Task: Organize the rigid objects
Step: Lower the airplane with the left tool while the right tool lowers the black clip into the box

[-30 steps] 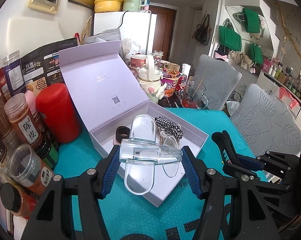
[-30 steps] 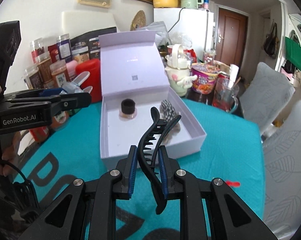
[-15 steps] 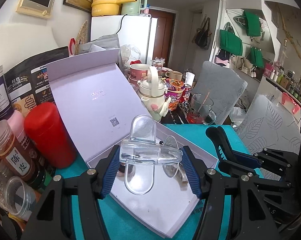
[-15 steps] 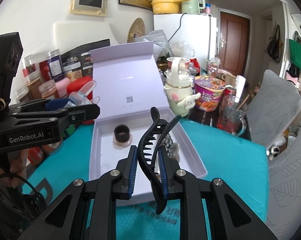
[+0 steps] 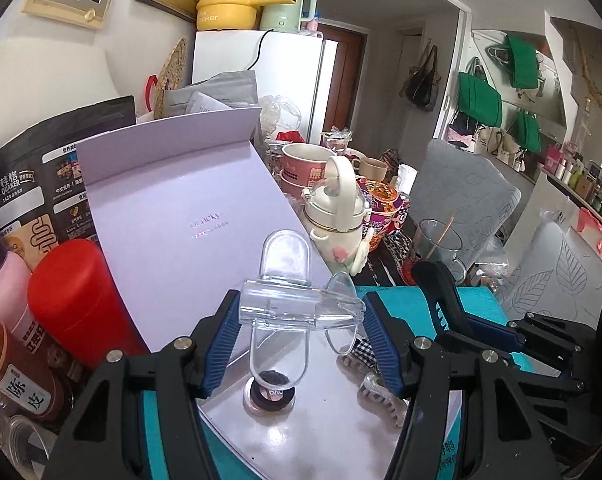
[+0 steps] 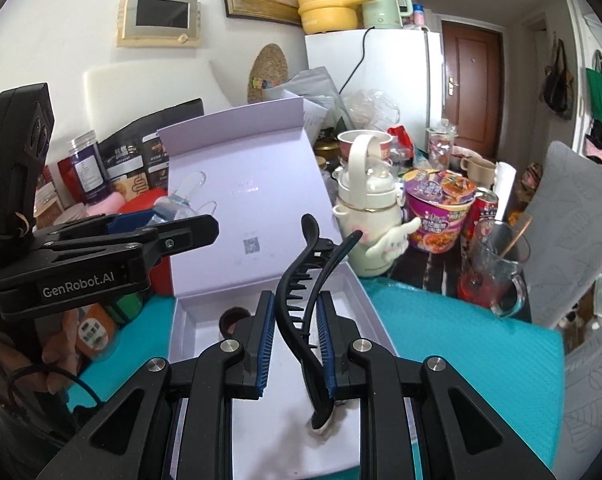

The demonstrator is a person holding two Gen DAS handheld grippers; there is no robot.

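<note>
My left gripper [image 5: 299, 310] is shut on a clear plastic hair clip [image 5: 289, 304] and holds it above the open lavender box [image 5: 321, 432]. In the box lie a round black-capped item [image 5: 270, 390], a checkered hair tie [image 5: 357, 350] and a pale claw clip [image 5: 381, 394]. My right gripper [image 6: 297, 340] has widened; the black hair clip [image 6: 313, 300] leans on its right finger, over the box [image 6: 189, 320]. The left gripper also shows in the right wrist view [image 6: 173, 236].
Jars, a red canister [image 5: 73, 300] and snack bags crowd the left. A white kettle [image 5: 337, 216], noodle cup [image 6: 437, 208], soda can and glass mug [image 6: 493, 268] stand behind the box. The box lid [image 5: 181, 216] stands upright. Teal mat [image 6: 461, 352] covers the table.
Both grippers moved forward and lower over the box. The right gripper's fingers have spread apart, so the black clip now hangs loosely against the right finger.
</note>
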